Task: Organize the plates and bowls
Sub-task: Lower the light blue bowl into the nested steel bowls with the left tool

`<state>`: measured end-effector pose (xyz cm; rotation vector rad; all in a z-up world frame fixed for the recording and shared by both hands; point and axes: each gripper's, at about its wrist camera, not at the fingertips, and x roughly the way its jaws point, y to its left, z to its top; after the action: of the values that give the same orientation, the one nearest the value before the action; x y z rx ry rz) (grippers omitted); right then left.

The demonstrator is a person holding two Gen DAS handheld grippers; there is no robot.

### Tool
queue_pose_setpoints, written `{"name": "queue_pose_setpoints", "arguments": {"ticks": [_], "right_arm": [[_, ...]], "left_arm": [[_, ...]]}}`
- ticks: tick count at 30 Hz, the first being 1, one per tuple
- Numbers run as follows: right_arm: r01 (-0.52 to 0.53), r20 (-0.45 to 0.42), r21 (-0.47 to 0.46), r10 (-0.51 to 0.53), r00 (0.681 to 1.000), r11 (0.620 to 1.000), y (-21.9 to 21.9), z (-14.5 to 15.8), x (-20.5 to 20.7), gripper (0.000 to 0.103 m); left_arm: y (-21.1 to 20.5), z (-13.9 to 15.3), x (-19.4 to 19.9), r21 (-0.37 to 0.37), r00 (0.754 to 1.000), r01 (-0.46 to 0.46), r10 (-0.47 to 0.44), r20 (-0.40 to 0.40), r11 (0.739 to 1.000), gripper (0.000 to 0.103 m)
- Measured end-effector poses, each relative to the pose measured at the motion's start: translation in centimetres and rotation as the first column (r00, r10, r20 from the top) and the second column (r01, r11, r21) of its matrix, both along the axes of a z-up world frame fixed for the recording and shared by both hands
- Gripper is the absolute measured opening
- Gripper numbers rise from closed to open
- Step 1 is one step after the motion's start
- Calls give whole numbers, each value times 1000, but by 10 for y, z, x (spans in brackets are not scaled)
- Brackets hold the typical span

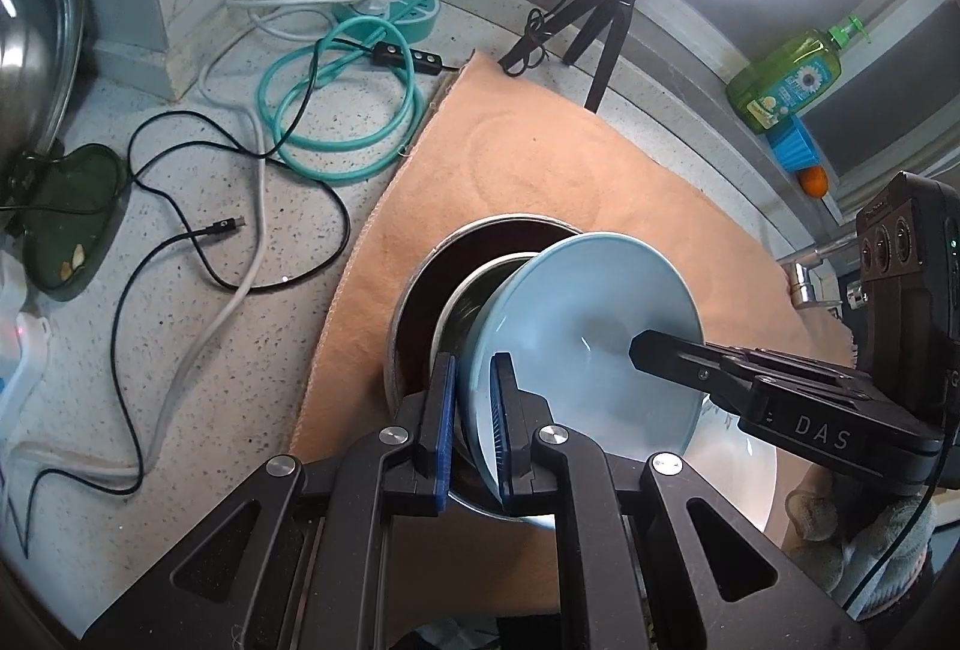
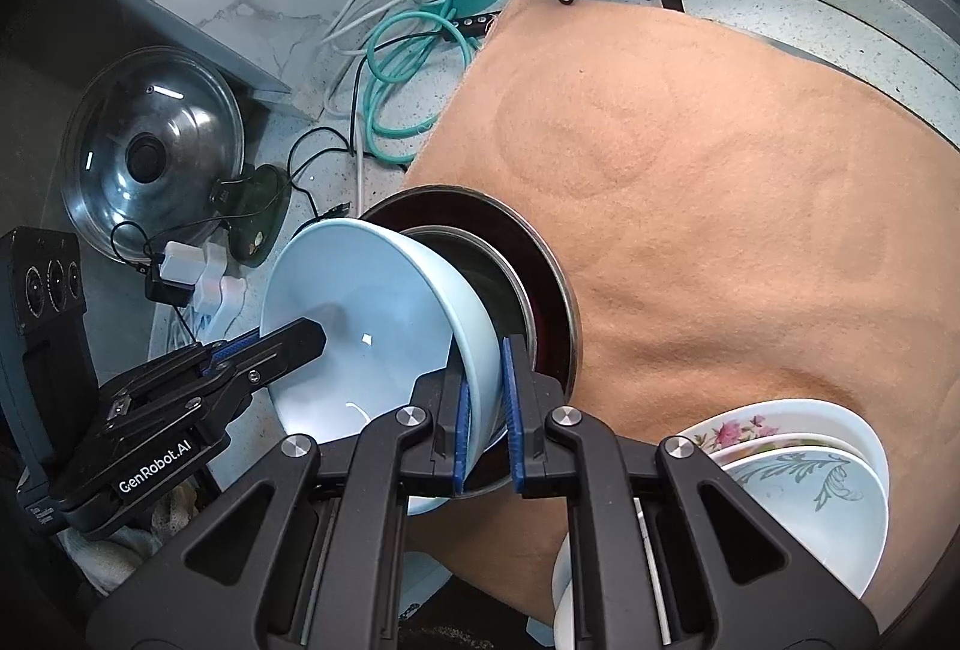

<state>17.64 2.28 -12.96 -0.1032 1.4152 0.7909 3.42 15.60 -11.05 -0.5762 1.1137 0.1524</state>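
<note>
Right wrist view: both grippers (image 2: 486, 410) (image 1: 474, 422) clamp the blue bowl's (image 2: 360, 326) rim over nested steel bowls (image 2: 540, 278), floral plates (image 2: 810, 470) just beside.

Glossy blue bowl (image 1: 591, 326), fuzzy cloth (image 1: 540, 170)

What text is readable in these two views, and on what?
"DAS": on the right tool's black body, partial, rest hidden.
"GenRobot.AI": on the left tool's black body.
Green soap bottle: daisy label, print too blurred to read.
Nothing else legible.
</note>
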Motion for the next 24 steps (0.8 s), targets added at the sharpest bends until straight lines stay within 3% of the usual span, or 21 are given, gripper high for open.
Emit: {"name": "queue_pose_setpoints", "arguments": {"ticks": [3, 10, 18, 19, 22, 24], "right_arm": [[-8, -9, -7, 8, 1000, 1000, 1, -3, 1, 11], [-22, 22, -23, 23, 1000, 999, 1, -4, -1, 23], [18, 39, -1, -18, 999, 1000, -11, 2, 2, 25], [21, 36, 6, -21, 999, 1000, -12, 3, 2, 24], [23, 34, 18, -23, 999, 1000, -13, 5, 3, 11], [30, 21, 25, -30, 999, 999, -13, 3, 5, 9]], "left_arm": [[1, -1, 1, -5, 1000, -5, 5, -8, 1000, 10], [4, -3, 0, 6, 1000, -17, 17, -11, 1000, 10], [1, -1, -1, 9, 1000, -15, 15, -4, 1000, 10], [1, -1, -1, 6, 1000, -17, 17, -3, 1000, 10], [1, -1, -1, 0, 1000, -22, 22, 1, 1000, 10], [0, 0, -1, 4, 1000, -20, 20, 4, 1000, 10]]}}
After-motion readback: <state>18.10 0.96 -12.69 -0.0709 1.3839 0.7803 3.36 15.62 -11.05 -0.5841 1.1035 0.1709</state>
